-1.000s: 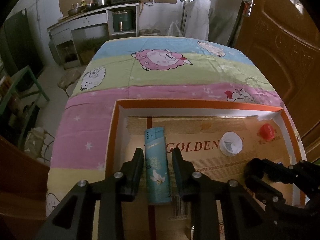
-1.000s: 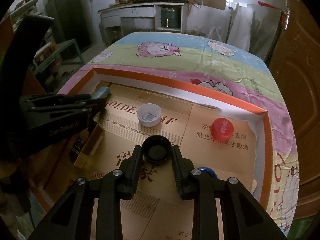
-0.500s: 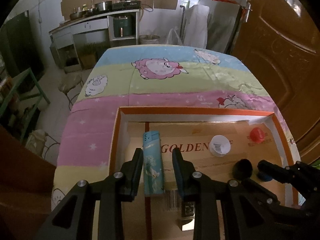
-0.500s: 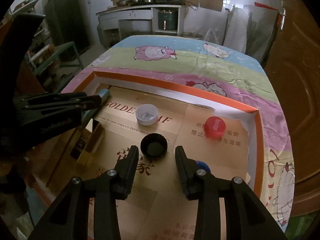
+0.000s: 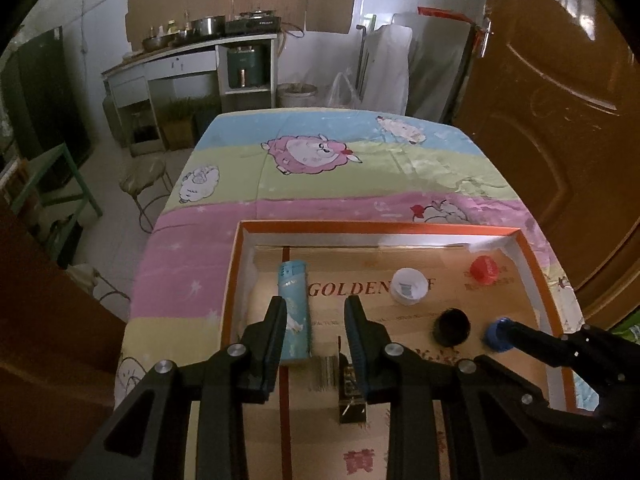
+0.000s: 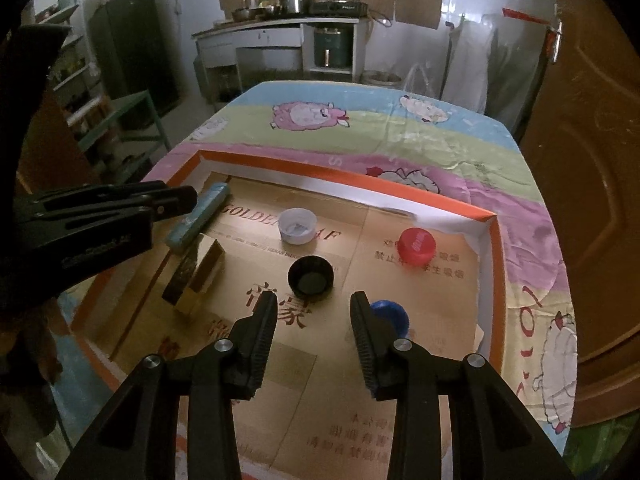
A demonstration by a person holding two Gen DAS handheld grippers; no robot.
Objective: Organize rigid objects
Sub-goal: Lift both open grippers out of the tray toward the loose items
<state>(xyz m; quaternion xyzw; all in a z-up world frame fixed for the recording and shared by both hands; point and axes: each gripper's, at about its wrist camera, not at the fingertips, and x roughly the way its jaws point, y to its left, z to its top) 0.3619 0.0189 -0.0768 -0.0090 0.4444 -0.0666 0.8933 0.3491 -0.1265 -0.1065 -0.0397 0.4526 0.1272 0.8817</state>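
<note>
evidently hovering with both pairs of fingers apart and empty, left gripper [image 5: 316, 320] over the blue lighter [image 5: 294, 312] at the tray's [image 6: 494, 264] nine o'clock, right gripper [image 6: 314, 320] behind the black cap [image 6: 311, 278] at centre, probably mid-sorting.

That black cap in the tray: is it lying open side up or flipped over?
Open side up. The black cap shows a raised rim around a hollow with a grey floor, resting on the tray liner, clear of the right gripper.
</note>
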